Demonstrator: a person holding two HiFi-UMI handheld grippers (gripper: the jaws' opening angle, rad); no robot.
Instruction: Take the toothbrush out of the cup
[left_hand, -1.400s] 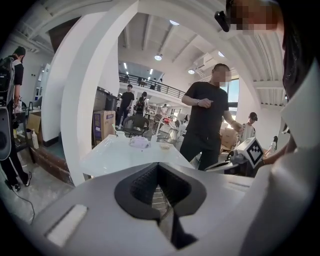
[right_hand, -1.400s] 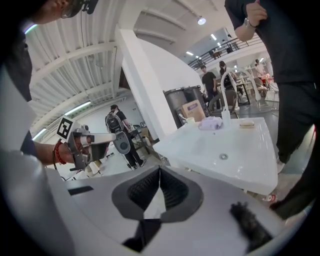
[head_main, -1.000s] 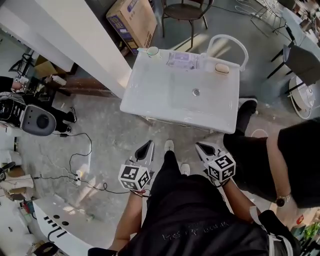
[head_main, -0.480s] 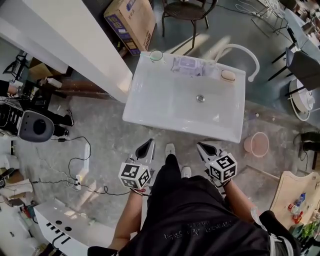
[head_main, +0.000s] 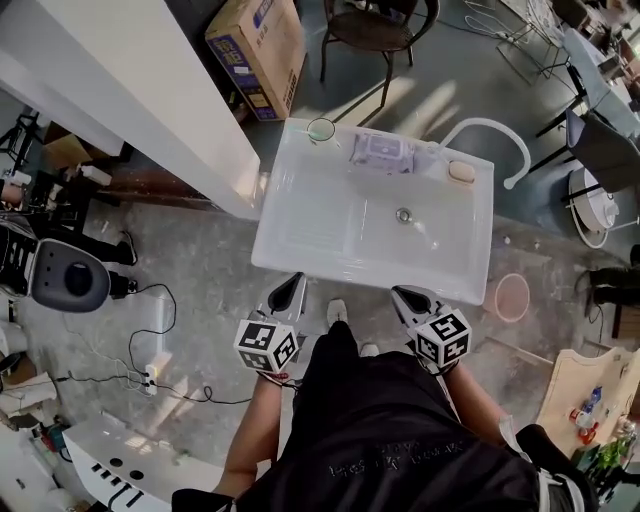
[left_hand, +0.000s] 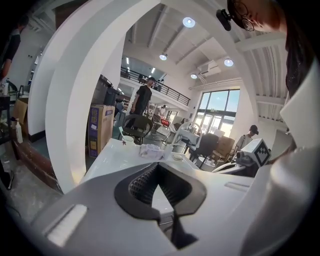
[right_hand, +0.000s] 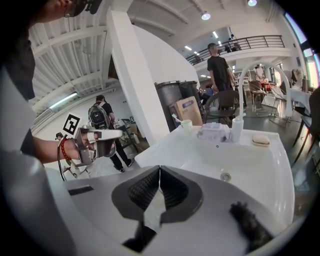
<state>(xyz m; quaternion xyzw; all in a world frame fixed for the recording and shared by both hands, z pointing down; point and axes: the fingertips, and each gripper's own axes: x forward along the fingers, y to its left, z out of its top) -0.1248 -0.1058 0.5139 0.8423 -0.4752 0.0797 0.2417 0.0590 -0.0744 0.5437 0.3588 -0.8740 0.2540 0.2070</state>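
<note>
Pressed together and pinching nothing, the jaws of the left gripper (head_main: 293, 280) and right gripper (head_main: 400, 292) point up-frame at lower centre of the head view. The toothbrush (left_hand: 123, 138) stands in the cup (head_main: 321, 129) on the sink's (head_main: 300, 250) upper-left corner. Its long axis is near upright, leaning left. From overhead it is too small to make out.

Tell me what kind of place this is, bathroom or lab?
Probably an open workshop or lab hall, not a bathroom: the white sink stands on a bare concrete floor, with a cardboard box behind it and a mezzanine overhead.
</note>
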